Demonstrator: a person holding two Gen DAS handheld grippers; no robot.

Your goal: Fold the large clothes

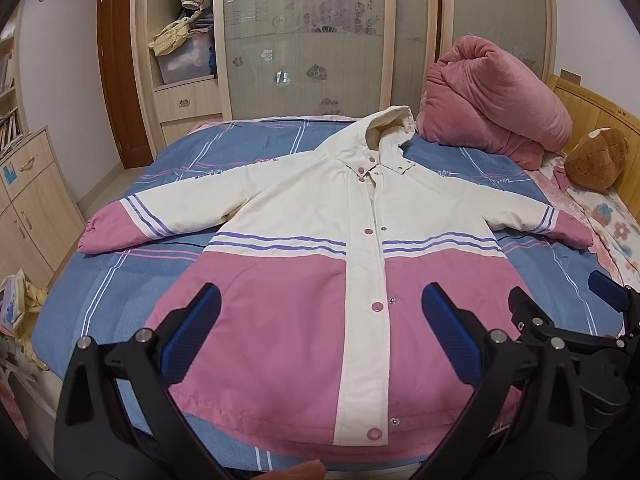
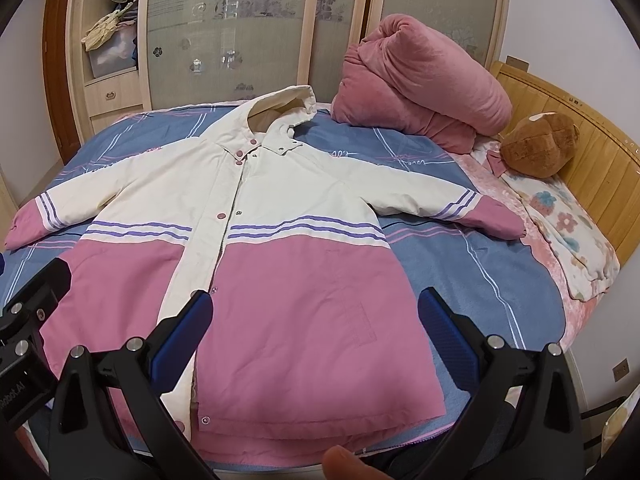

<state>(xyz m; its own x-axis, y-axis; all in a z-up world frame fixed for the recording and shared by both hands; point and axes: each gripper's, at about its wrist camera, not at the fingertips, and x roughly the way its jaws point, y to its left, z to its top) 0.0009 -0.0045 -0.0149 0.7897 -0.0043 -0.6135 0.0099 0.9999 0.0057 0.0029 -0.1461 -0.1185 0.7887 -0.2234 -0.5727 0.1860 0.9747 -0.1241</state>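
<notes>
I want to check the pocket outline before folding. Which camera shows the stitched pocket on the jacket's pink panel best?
The right wrist view: the stitched pocket shows between the open right gripper fingers on the jacket. In the left wrist view that panel is mostly hidden behind gripper hardware, and no pocket stitching is visible.

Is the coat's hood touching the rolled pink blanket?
Cannot tell. In the right wrist view the hood of the coat sits right beside the pink blanket, but neither view shows plain contact or a gap.
</notes>
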